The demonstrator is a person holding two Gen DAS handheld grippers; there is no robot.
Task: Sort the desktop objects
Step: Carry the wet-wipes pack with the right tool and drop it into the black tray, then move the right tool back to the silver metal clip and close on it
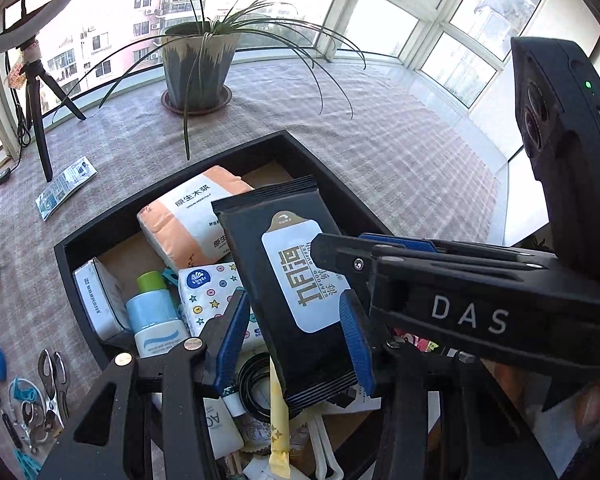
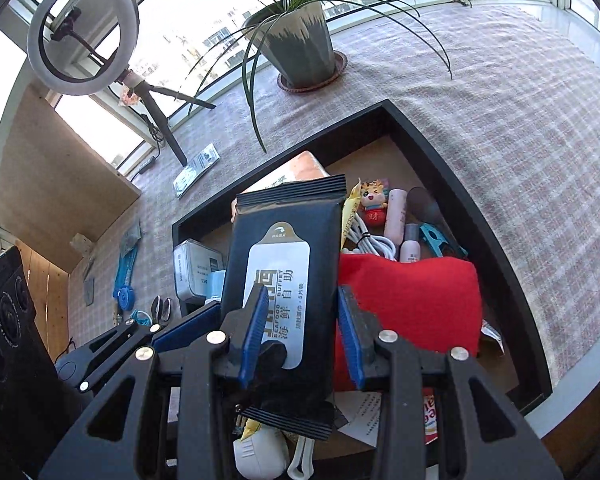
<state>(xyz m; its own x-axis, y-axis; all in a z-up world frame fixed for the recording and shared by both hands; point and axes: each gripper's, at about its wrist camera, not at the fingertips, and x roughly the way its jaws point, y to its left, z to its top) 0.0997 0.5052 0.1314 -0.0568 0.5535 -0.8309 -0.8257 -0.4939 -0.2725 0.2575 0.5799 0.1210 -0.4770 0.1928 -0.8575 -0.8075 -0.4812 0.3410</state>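
Both grippers clasp one black wet-wipe pack (image 1: pixel 296 280) above the tray. The left gripper (image 1: pixel 296 336) pinches its lower half between blue pads, and the right gripper (image 2: pixel 302 332) squeezes the same pack (image 2: pixel 284 276) from either side, so the pack hangs tilted over the tray's contents.

Beneath it lies a black tray (image 1: pixel 100 232) with a brown floor, crowded with things. In its left half the left wrist view shows one orange tissue pack (image 1: pixel 184 216), one white star-patterned tissue pack (image 1: pixel 212 296), one white tin (image 1: pixel 96 300) and one blue bottle with a green cap (image 1: pixel 154 312). In its right half the right wrist view shows one red pouch (image 2: pixel 412 304), one small cartoon figure (image 2: pixel 374 200), two pink tubes (image 2: pixel 396 216), one coiled white cable (image 2: pixel 374 246) and one blue clip (image 2: pixel 434 238).

Outside the tray, on the checked tablecloth (image 1: pixel 380 140), stand one potted plant (image 1: pixel 198 68) and one ring light on a tripod (image 2: pixel 84 32). One leaflet (image 1: pixel 66 186) lies near the tripod; scissors (image 1: pixel 52 376) and blue oddments lie to the tray's left.
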